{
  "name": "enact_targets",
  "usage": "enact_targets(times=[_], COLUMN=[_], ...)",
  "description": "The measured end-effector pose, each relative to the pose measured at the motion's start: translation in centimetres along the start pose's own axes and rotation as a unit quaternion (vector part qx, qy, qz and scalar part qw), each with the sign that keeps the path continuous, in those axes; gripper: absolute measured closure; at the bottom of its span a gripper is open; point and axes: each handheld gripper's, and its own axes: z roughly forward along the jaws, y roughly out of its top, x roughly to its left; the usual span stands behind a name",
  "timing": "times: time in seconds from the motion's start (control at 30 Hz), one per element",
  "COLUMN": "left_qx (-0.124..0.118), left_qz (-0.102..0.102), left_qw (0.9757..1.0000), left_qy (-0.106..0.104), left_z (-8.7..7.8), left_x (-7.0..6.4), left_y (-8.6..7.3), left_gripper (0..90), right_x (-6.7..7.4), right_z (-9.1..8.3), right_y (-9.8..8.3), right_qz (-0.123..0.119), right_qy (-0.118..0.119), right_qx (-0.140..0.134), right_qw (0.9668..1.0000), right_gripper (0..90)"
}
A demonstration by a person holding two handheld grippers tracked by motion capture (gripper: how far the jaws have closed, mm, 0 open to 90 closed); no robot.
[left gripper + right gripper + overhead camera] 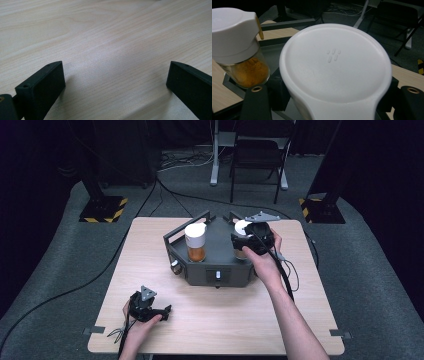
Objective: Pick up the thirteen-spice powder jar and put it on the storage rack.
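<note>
Two jars are seen on the rack point(220, 270); the right jar point(334, 65) is pinched by the right claw point(252, 240), the left claw point(115, 82) is spread over the bench point(225, 320). If gripped loosely, it could be tipped.

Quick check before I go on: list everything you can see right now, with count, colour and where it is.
Table: one, light wood, centre of the floor.
Rack: one, dark grey, angular, with raised side handles, at the far middle of the table.
Spice jars: two, clear glass with white caps and orange powder inside; the left jar stands free on the rack, the right jar sits between the right gripper's jaws.
Folding chair: one, black, on the floor beyond the table.
Stand bases: two, black with yellow stripes, left and right of the table's far side.
Floor cables: several, black.
Left gripper: black, jaws wide apart, low over the table's near left.
Right gripper: black, at the right jar.
Hands: two, one on each gripper.
</note>
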Motion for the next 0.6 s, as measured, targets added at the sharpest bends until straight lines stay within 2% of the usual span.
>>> enact_targets(times=[0.6], left_qx=[0.000], left_qz=[0.000], left_qw=[1.0000], left_qy=[0.000], left_z=[0.0], left_x=[0.0], left_y=[0.0], left_gripper=[1.8], right_x=[-0.6], right_z=[1.8], right_y=[-0.6], right_qz=[0.017], right_qy=[-0.002], right_qx=[0.020], right_qw=[0.9997], right_gripper=[29.6])
